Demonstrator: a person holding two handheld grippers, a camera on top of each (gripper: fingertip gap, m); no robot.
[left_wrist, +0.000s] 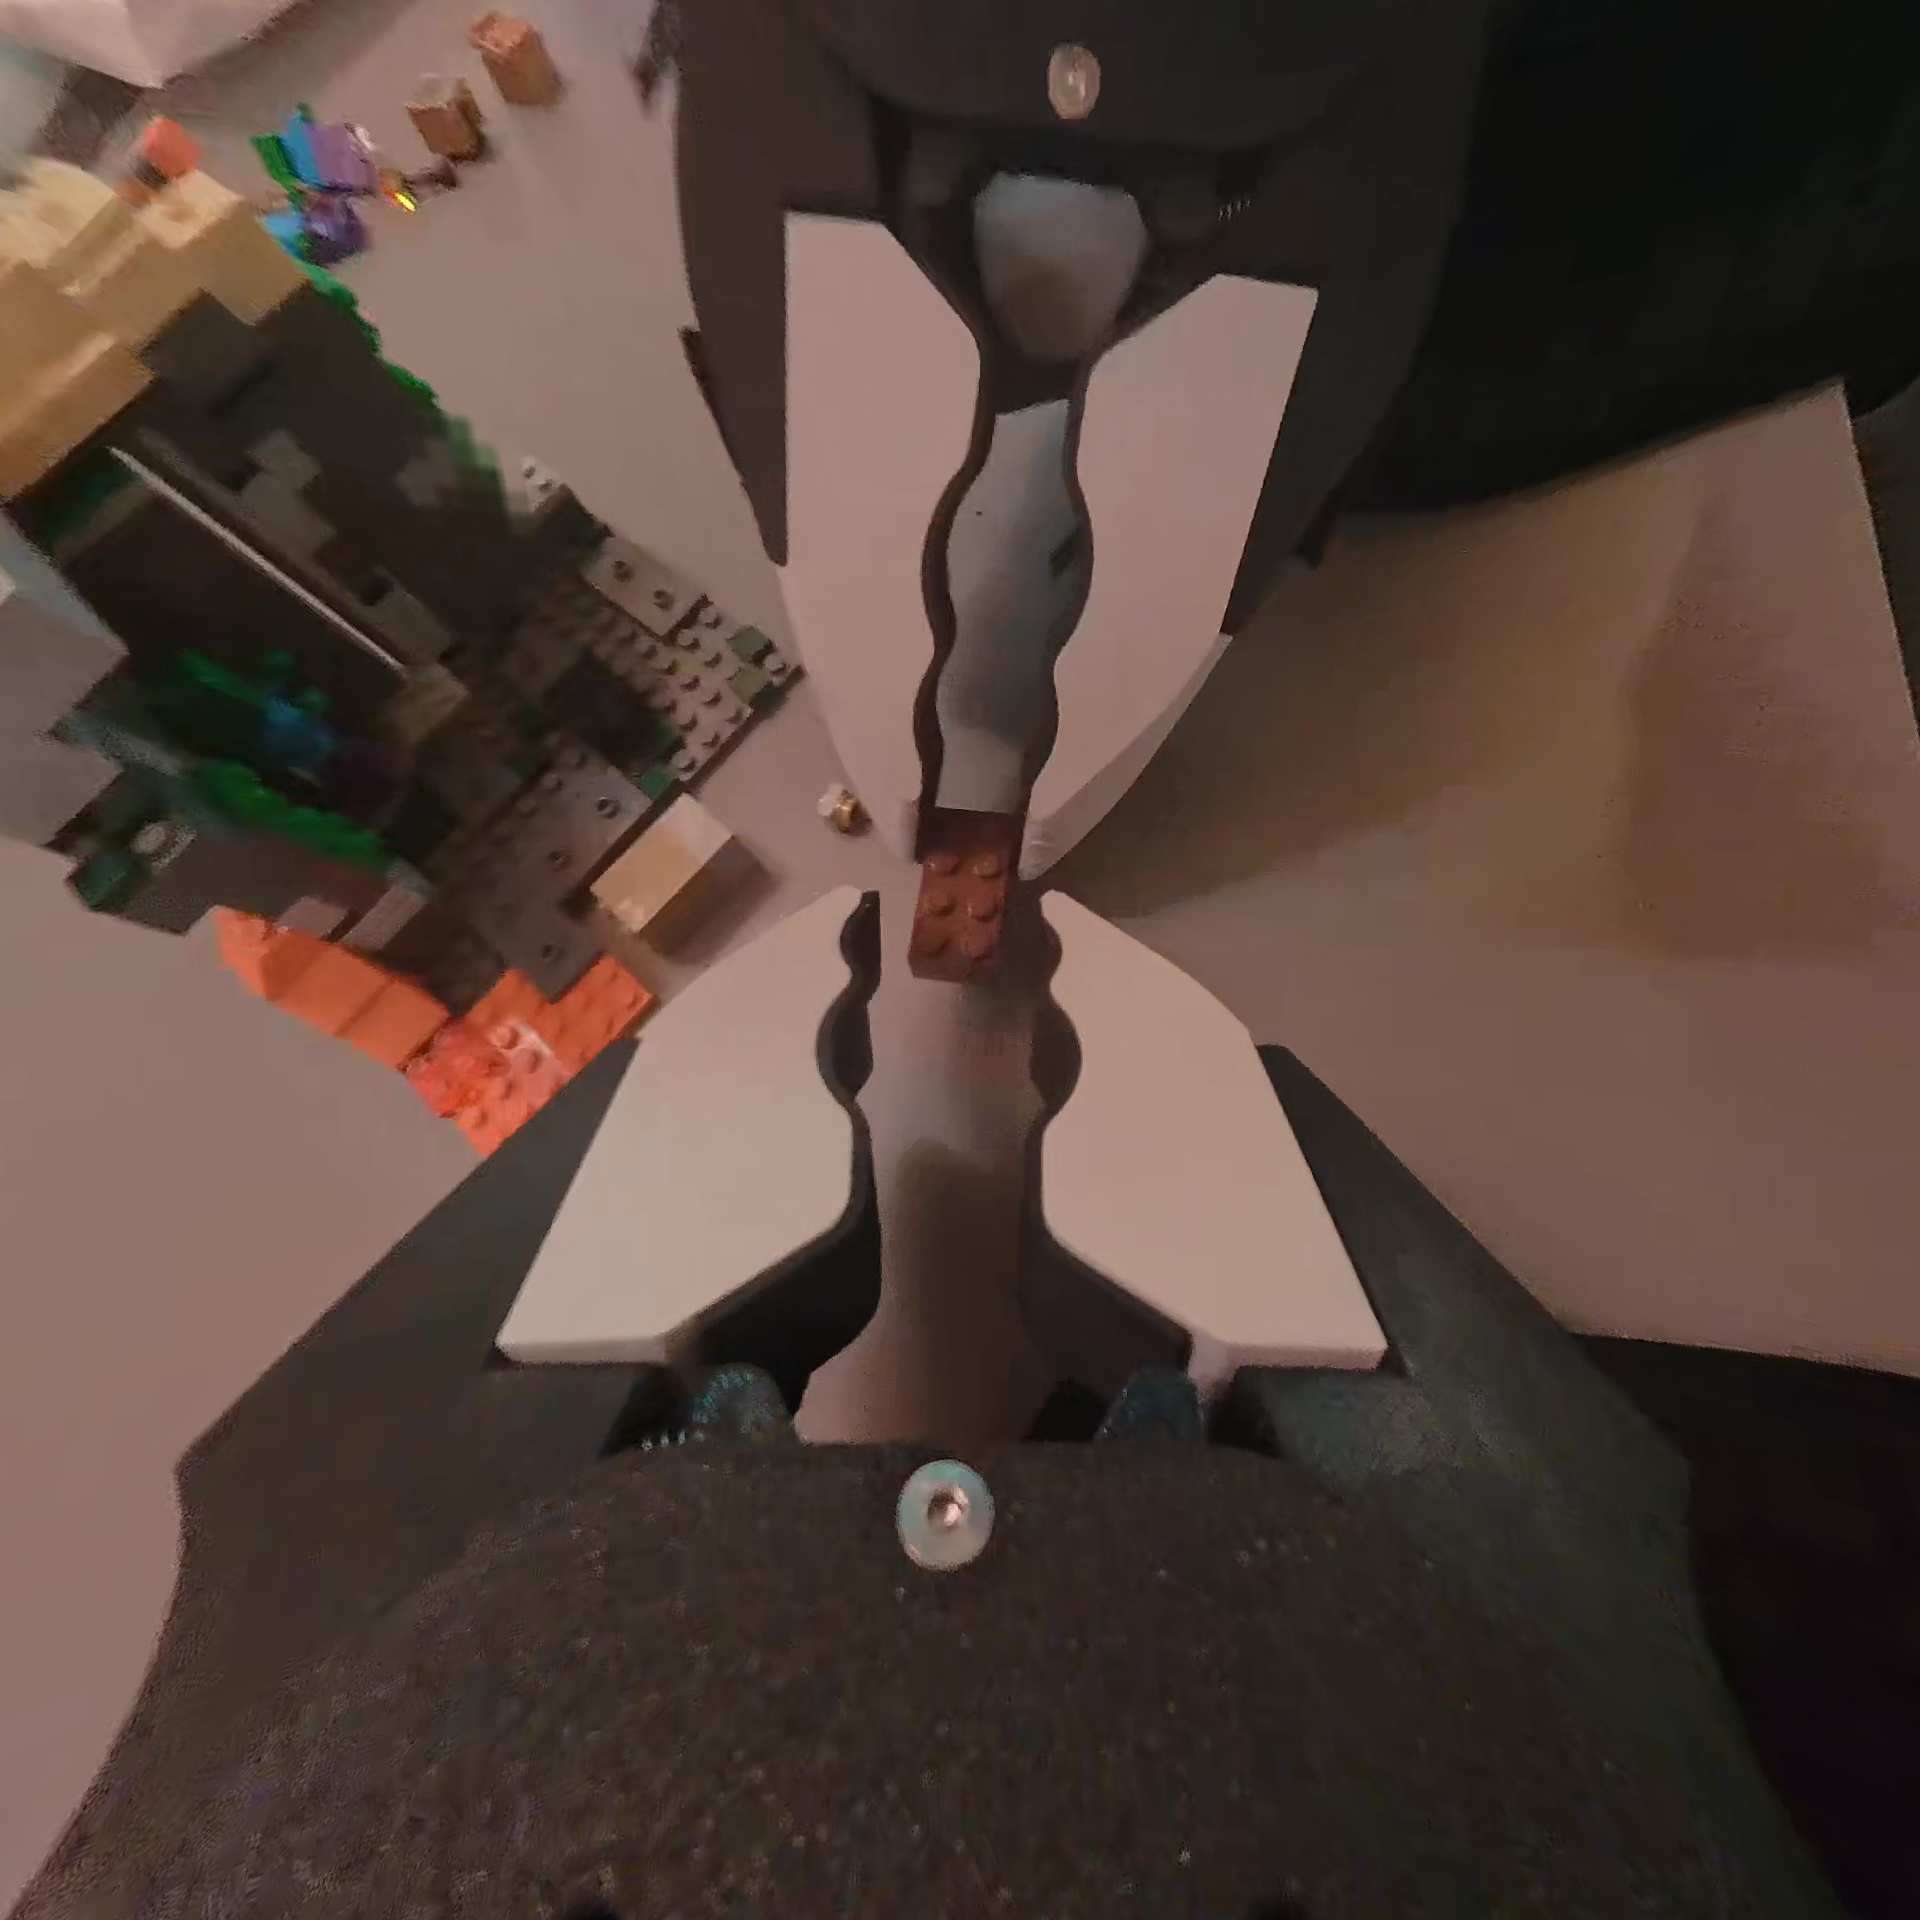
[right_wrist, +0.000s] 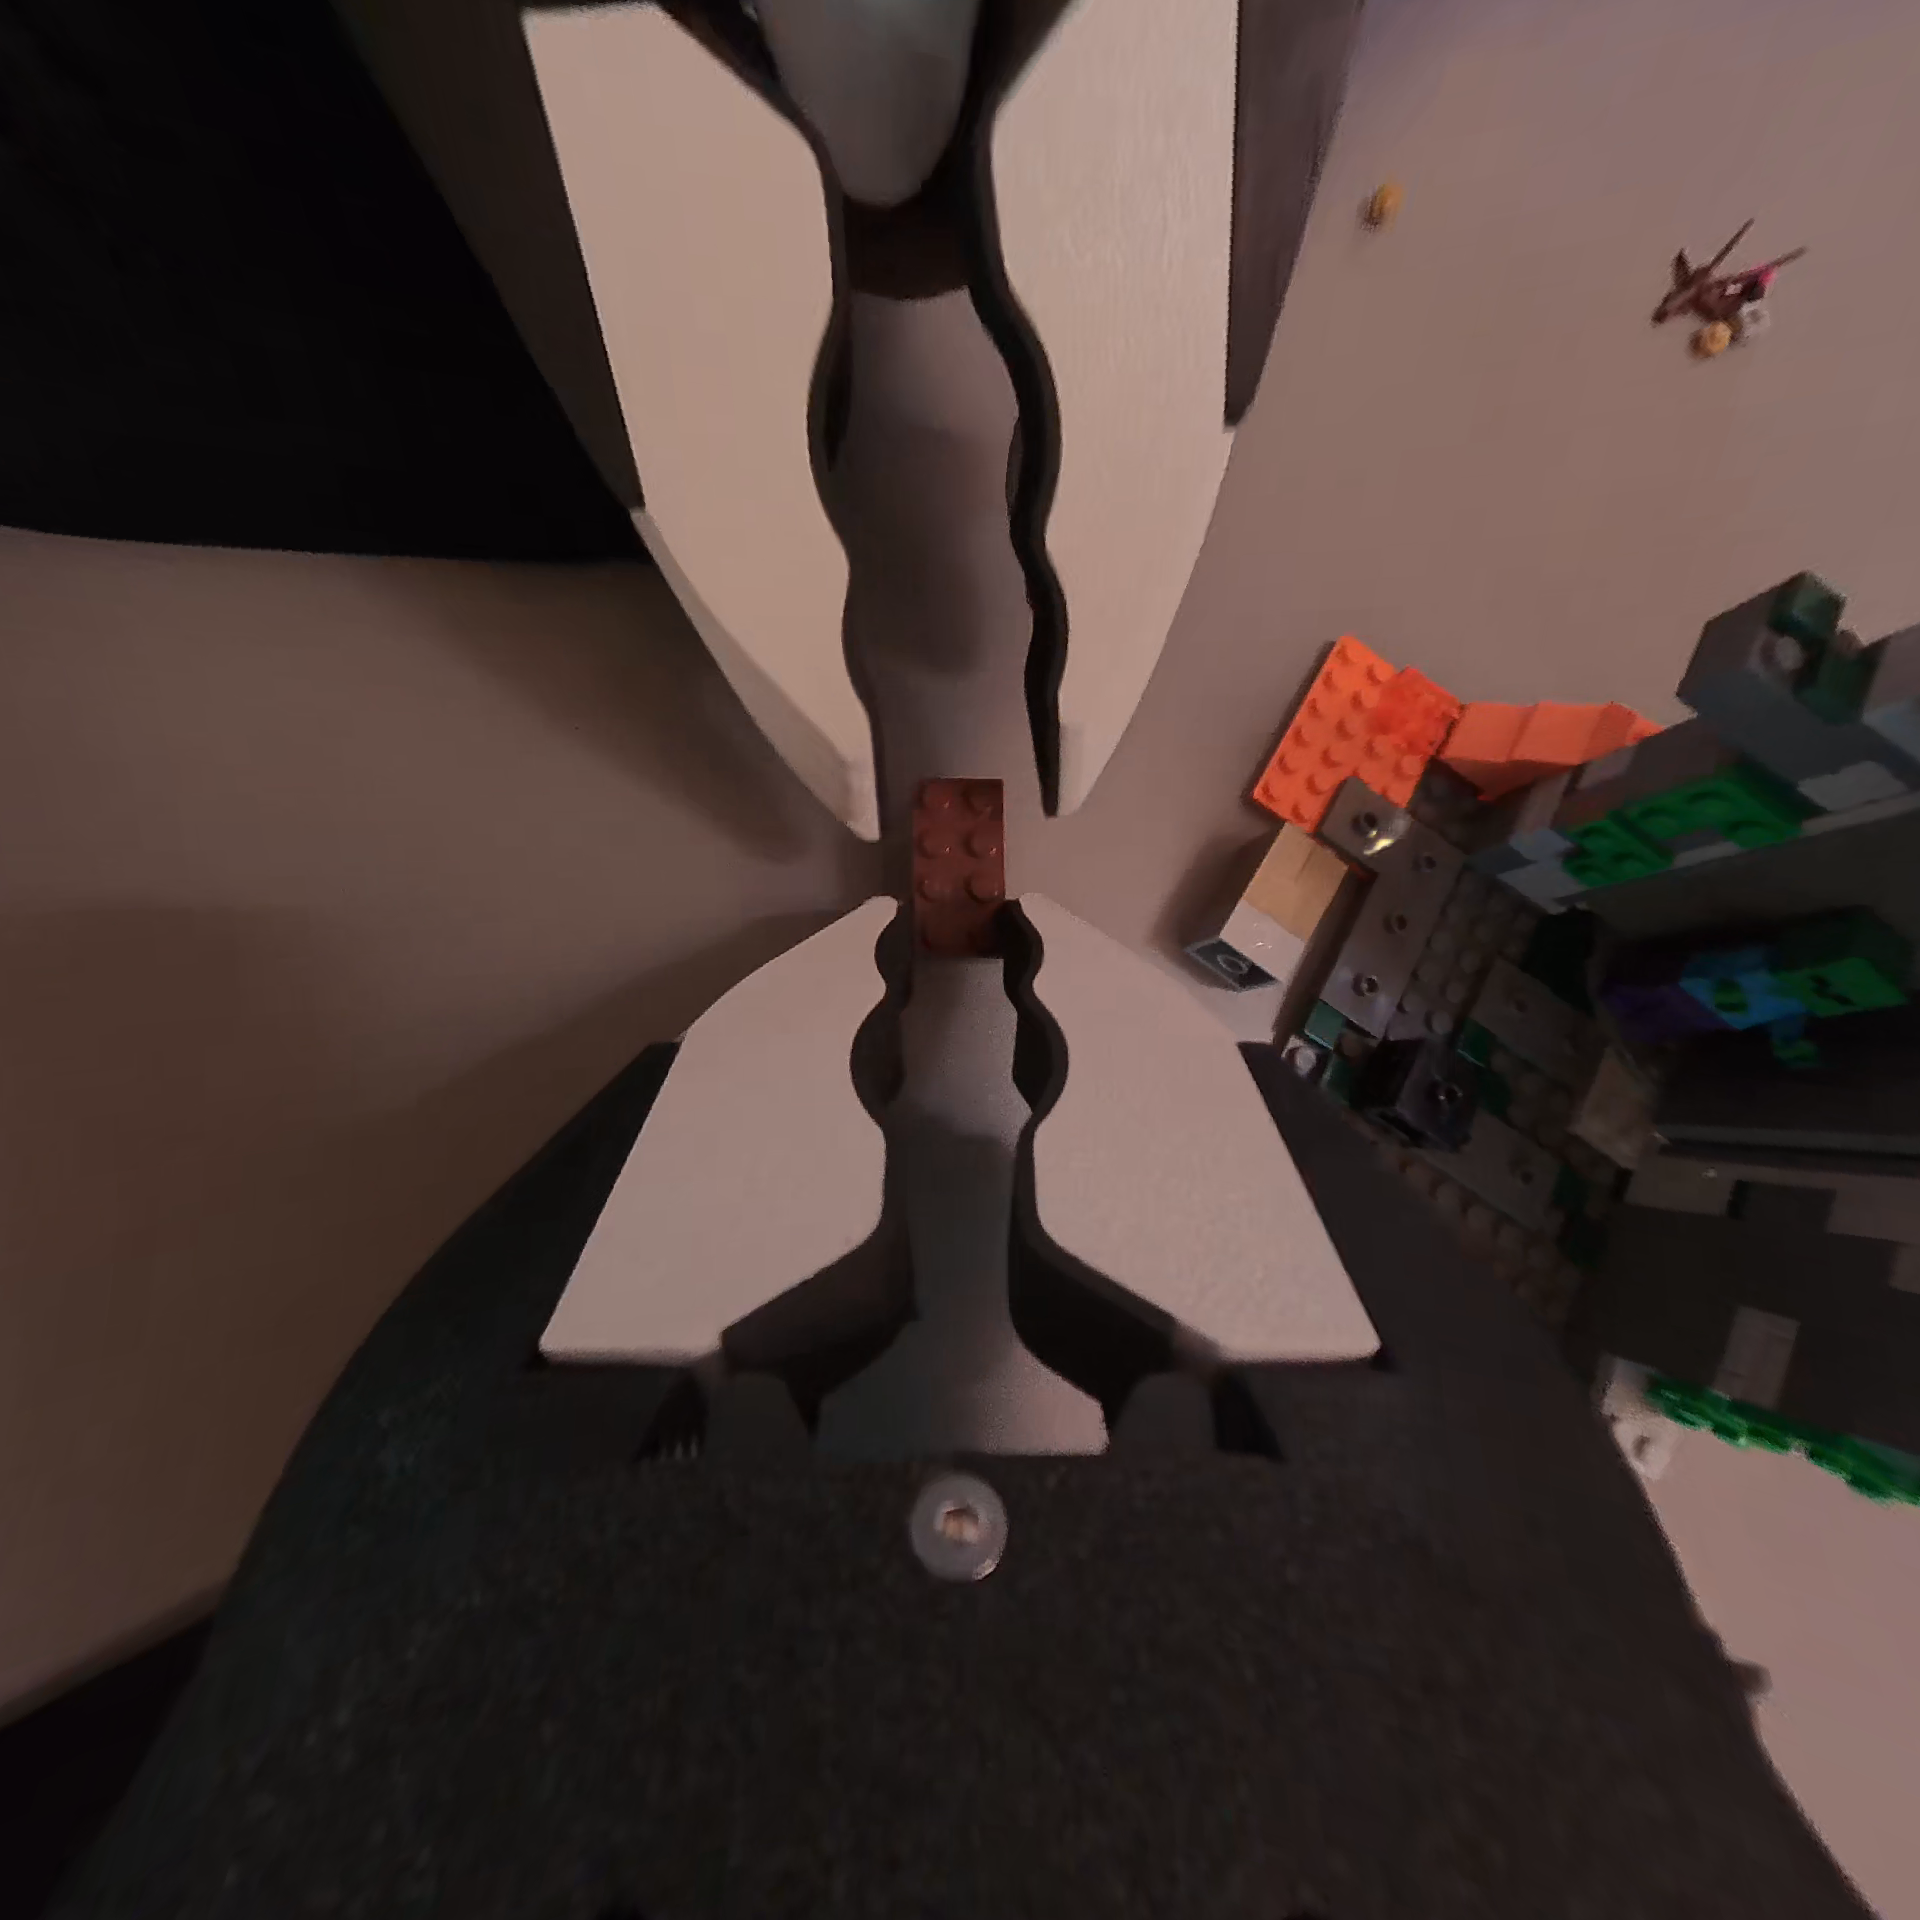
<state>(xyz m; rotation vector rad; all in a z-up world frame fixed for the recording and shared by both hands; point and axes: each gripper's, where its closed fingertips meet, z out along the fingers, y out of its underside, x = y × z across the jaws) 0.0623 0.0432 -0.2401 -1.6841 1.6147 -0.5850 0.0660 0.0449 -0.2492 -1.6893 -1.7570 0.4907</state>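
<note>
A small brown studded brick (left_wrist: 961, 904) hangs above the white table, between two grippers that meet tip to tip. My right gripper (right_wrist: 958, 920) is shut on the near end of the brick (right_wrist: 961, 862). In the left wrist view it comes in from the top (left_wrist: 971, 831). My left gripper (left_wrist: 951, 914) stands narrowly open around the other end of the brick. A gap shows beside its left fingertip (left_wrist: 862, 914). In the right wrist view the left gripper (right_wrist: 961, 816) comes down from the top with small gaps on both sides of the brick.
A large grey, black and green brick model (left_wrist: 364, 675) (right_wrist: 1662, 987) stands on the white table (left_wrist: 1455, 779), with orange bricks (left_wrist: 499, 1039) (right_wrist: 1340, 738) and a tan block (left_wrist: 675, 873) at its edge. Small loose pieces (left_wrist: 844, 808) (right_wrist: 1714, 281) lie nearby. My two grippers' fingertips are within a few centimetres of each other.
</note>
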